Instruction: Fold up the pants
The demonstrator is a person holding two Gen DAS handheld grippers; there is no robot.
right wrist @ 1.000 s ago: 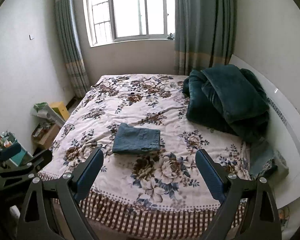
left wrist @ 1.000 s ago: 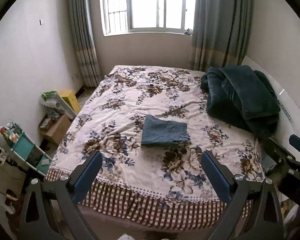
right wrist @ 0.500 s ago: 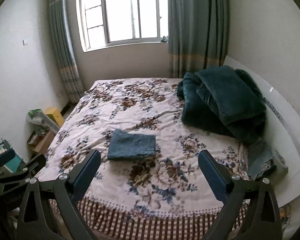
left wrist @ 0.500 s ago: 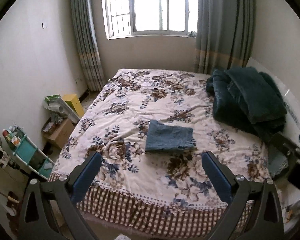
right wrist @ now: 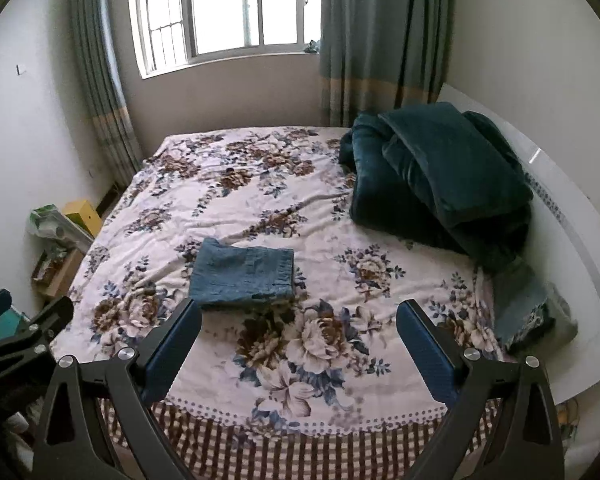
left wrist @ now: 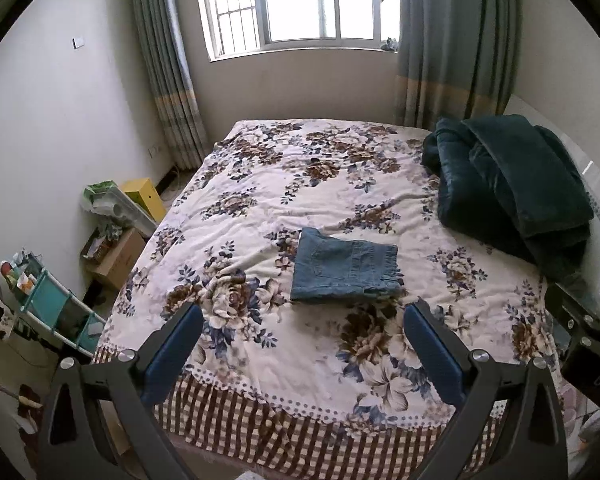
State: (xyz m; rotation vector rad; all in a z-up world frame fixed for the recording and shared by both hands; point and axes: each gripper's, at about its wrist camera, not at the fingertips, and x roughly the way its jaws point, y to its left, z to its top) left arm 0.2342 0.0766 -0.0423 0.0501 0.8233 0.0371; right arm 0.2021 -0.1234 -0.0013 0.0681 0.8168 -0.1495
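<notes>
pants [left wrist: 345, 270]: blue denim, folded into a flat, compact rectangle
state: folded, lying loose, nothing gripping them
visible detail: a back pocket and stitched hems on top
support: flowered bedspread [left wrist: 300, 184] of the bed
place: ahead of the left fingers [left wrist: 172, 344], between them; ahead of the right gripper's left-side finger [right wrist: 172, 340], touching neither

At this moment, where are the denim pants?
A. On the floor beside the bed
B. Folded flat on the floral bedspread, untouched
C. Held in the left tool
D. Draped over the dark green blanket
B: the pants lie as a compact folded rectangle on the bedspread, with both the left tool and right tool open and clear of them.
</notes>
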